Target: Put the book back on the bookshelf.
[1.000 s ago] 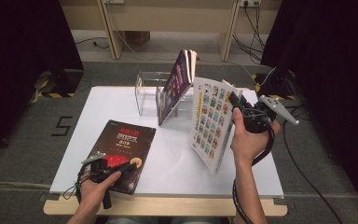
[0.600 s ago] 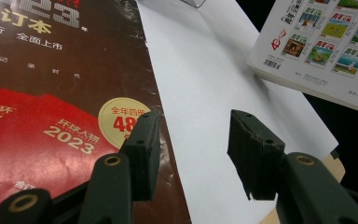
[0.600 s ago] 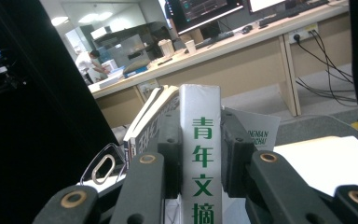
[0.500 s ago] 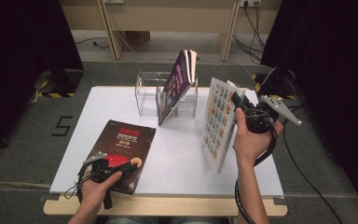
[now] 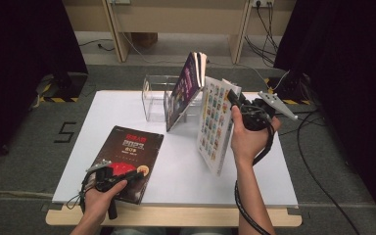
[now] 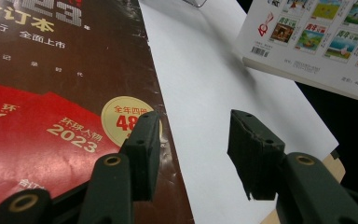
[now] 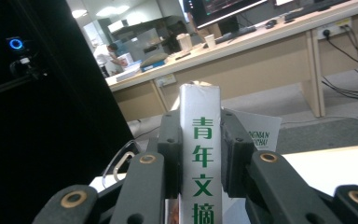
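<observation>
— What was held by the right gripper [image 5: 235,100]?

— A thick white book [image 5: 215,125] with rows of small cover pictures was pinched at its spine. In the right gripper view the spine [image 7: 200,163], printed with green characters, was seen pressed between the two pads. The book was stood nearly upright, its lower corner at or just above the white table [image 5: 186,166], right of centre; contact could not be made out for certain.

— And the left gripper [image 5: 132,175]?

— It was rested at the near left, over the near right corner of a dark red magazine [image 5: 127,159] that was laid flat on the table. Its jaws were spread, with nothing gripped: in the left gripper view one pad was seen above the magazine cover [image 6: 51,93] and the other above bare table beside the magazine's edge.

— What else was placed on the table?

— A clear acrylic rack [image 5: 159,95] was set at the far side, and a dark-covered book [image 5: 183,90] was leaned in it, tilted. The white book was held just right of that rack, apart from it.
</observation>
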`<state>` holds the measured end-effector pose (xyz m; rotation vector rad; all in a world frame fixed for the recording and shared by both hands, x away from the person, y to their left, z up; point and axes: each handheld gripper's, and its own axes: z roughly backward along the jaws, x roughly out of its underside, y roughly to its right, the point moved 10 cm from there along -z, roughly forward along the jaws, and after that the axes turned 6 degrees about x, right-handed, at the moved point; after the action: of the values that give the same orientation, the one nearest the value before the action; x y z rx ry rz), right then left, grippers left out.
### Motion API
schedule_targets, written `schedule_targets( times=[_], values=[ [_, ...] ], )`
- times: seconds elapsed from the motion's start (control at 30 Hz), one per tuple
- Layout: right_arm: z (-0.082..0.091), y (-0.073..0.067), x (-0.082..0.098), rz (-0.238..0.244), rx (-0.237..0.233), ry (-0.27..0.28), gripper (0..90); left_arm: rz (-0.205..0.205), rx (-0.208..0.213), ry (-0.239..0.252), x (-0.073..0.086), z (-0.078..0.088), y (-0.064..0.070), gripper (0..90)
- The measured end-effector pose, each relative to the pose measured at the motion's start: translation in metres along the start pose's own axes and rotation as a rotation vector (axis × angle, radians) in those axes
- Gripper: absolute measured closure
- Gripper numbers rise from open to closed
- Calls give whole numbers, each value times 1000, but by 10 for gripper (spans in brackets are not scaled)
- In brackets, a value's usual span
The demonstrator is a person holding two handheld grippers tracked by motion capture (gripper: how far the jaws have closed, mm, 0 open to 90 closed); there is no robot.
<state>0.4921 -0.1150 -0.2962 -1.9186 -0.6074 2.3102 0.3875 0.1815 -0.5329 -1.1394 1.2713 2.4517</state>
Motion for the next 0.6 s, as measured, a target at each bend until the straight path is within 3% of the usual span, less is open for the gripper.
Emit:
schedule_targets(
  times=[0.2, 0.6],
  values=[
    [-15, -14, -4, -5, -31, 3, 741, 3, 1, 1, 0, 0, -1, 534],
    [-36, -21, -10, -3, -45, 18, 741, 6, 1, 4, -1, 1, -3, 534]
  ],
)
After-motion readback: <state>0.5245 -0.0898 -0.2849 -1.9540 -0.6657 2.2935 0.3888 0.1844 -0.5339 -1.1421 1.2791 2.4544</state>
